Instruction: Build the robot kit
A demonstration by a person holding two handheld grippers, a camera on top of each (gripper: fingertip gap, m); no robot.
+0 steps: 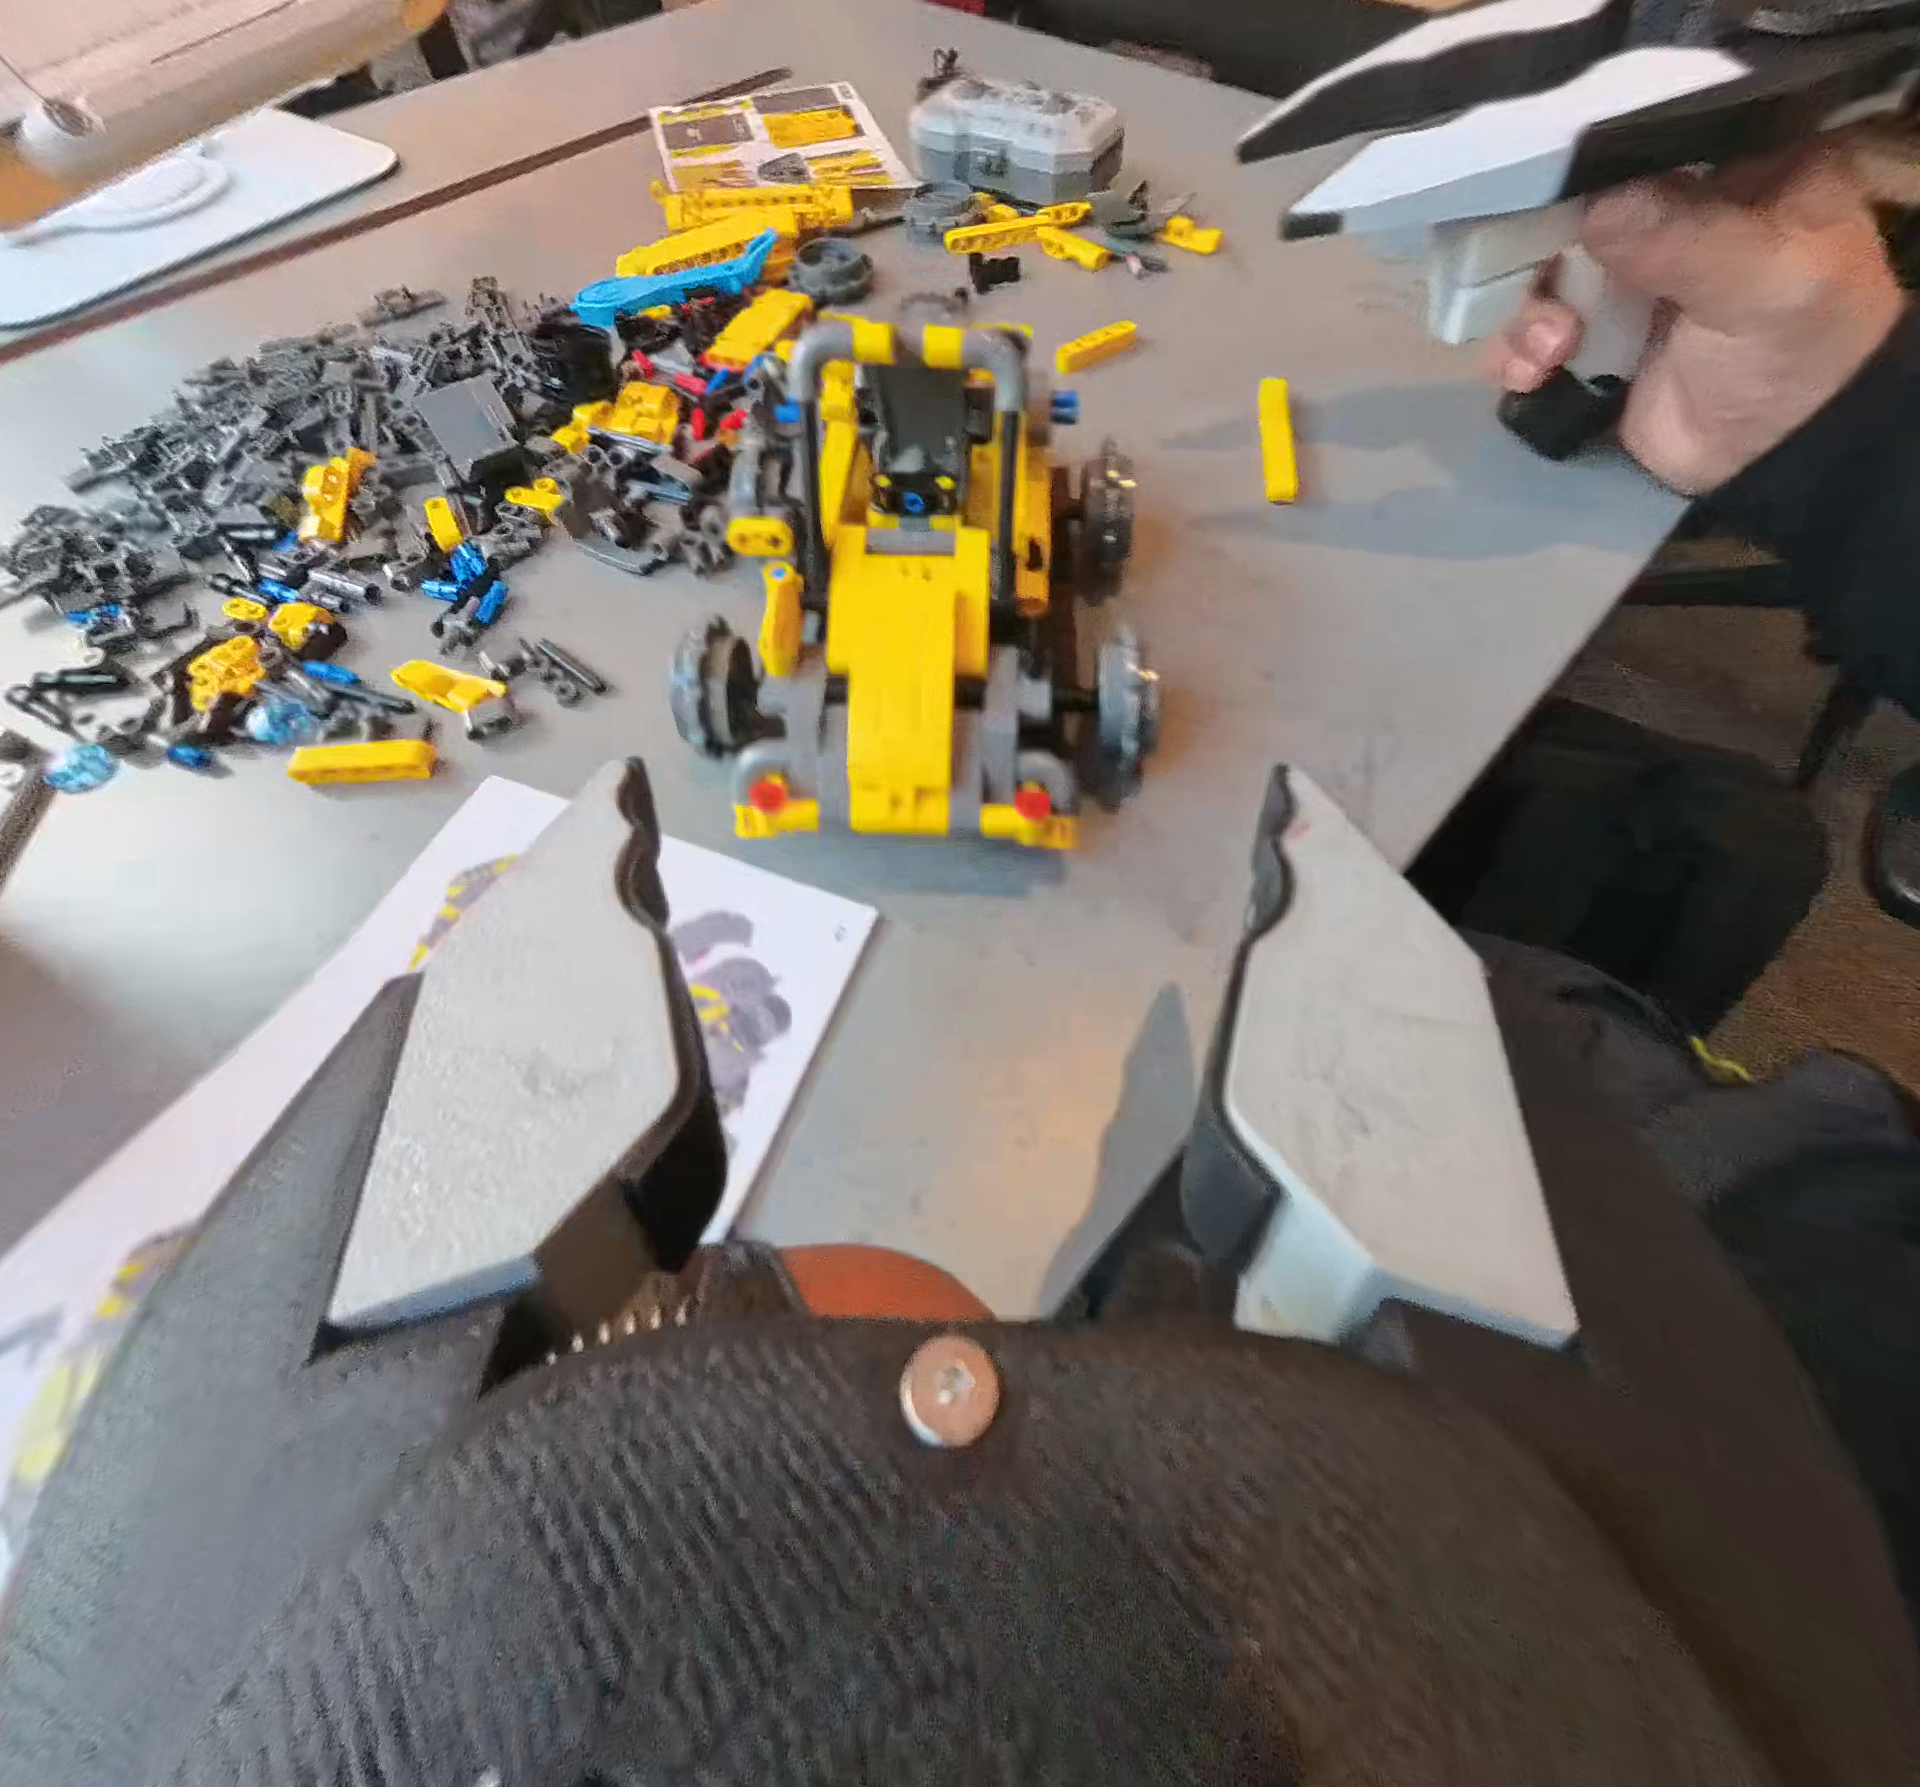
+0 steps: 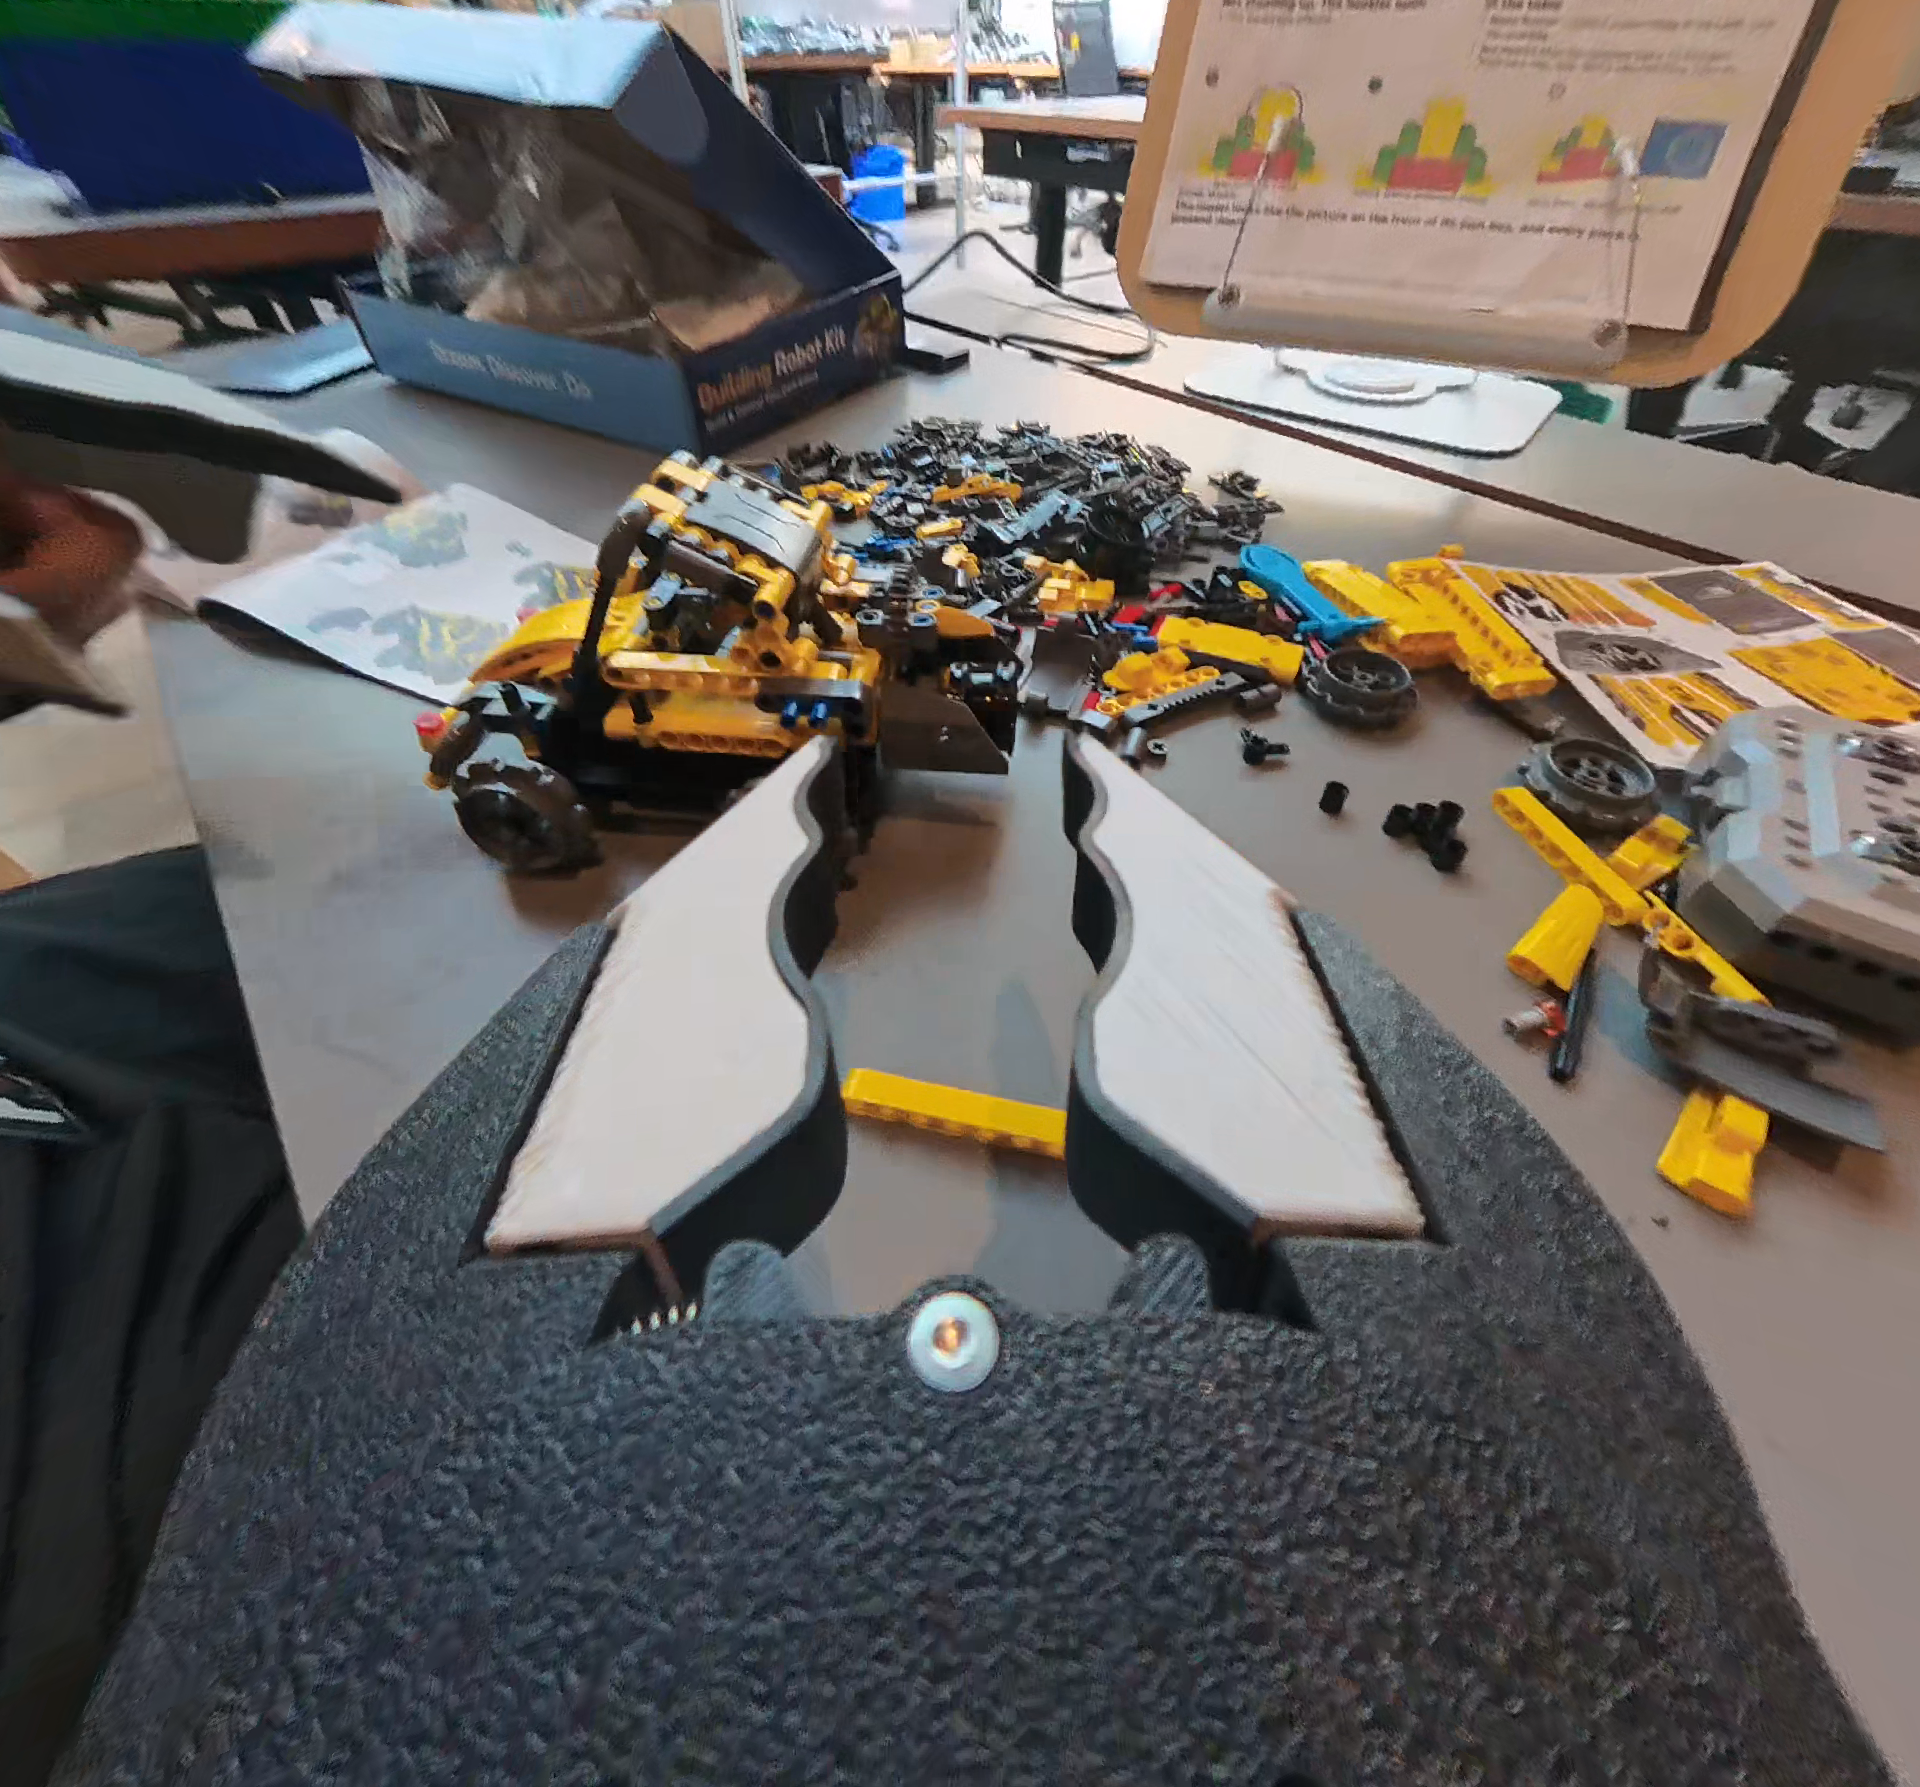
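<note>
A half-built yellow and grey brick vehicle (image 1: 904,594) stands on the grey table (image 1: 1351,657); it also shows in the right wrist view (image 2: 707,657). My left gripper (image 1: 956,792) is open and empty, hovering just in front of the vehicle. My right gripper (image 2: 945,761) is open and empty, held above the table beside the vehicle, with a loose yellow beam (image 2: 951,1111) lying on the table under its fingers. The right gripper also shows in the left wrist view (image 1: 1278,179), held in a hand at the upper right, above a yellow beam (image 1: 1276,438).
A heap of loose black, grey, yellow and blue parts (image 1: 343,511) lies left of the vehicle. A grey battery unit (image 2: 1829,844), instruction sheets (image 1: 644,999), an open blue box (image 2: 623,283) and a stand holding a printed page (image 2: 1455,106) sit around. The table edge (image 1: 1538,729) runs on the right.
</note>
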